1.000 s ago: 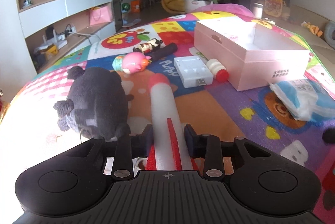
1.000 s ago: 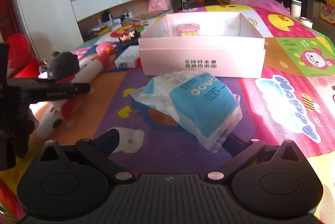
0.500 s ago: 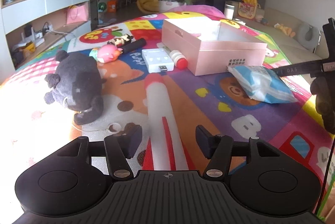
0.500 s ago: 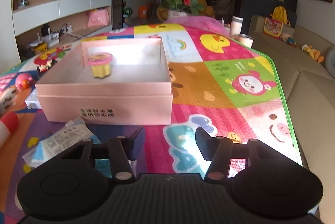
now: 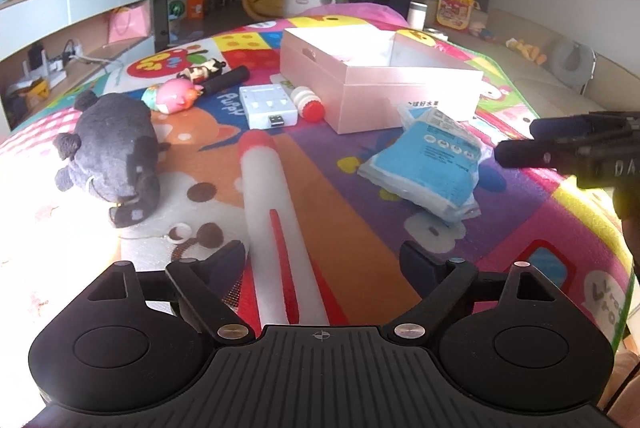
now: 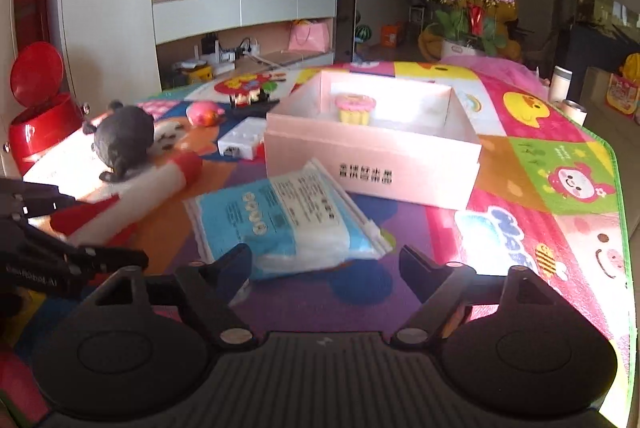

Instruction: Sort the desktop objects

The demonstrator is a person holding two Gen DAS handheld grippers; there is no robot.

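A white foam tube with a red tip and red stripe (image 5: 272, 212) lies on the colourful mat, running between the fingers of my left gripper (image 5: 324, 264). Its jaws are opening and the pads stand clear of the tube. A blue and white packet (image 6: 288, 224) lies flat in front of the pink open box (image 6: 372, 156). My right gripper (image 6: 326, 266) hovers at the packet's near edge, jaws opening, with the packet's corner between the fingers and not pinched. A yellow cupcake toy (image 6: 355, 108) stands inside the box.
A black plush (image 5: 112, 152), a pink pig toy (image 5: 176, 96), a white plastic case (image 5: 268, 106), a red-capped bottle (image 5: 308, 104) and a black cylinder (image 5: 226, 78) lie left of the box. A red bin (image 6: 40, 124) stands beyond the mat's left side.
The left gripper was shut on the tube and has opened wide; the tube now rests on the mat. The right view swung toward the box, then back over the packet.
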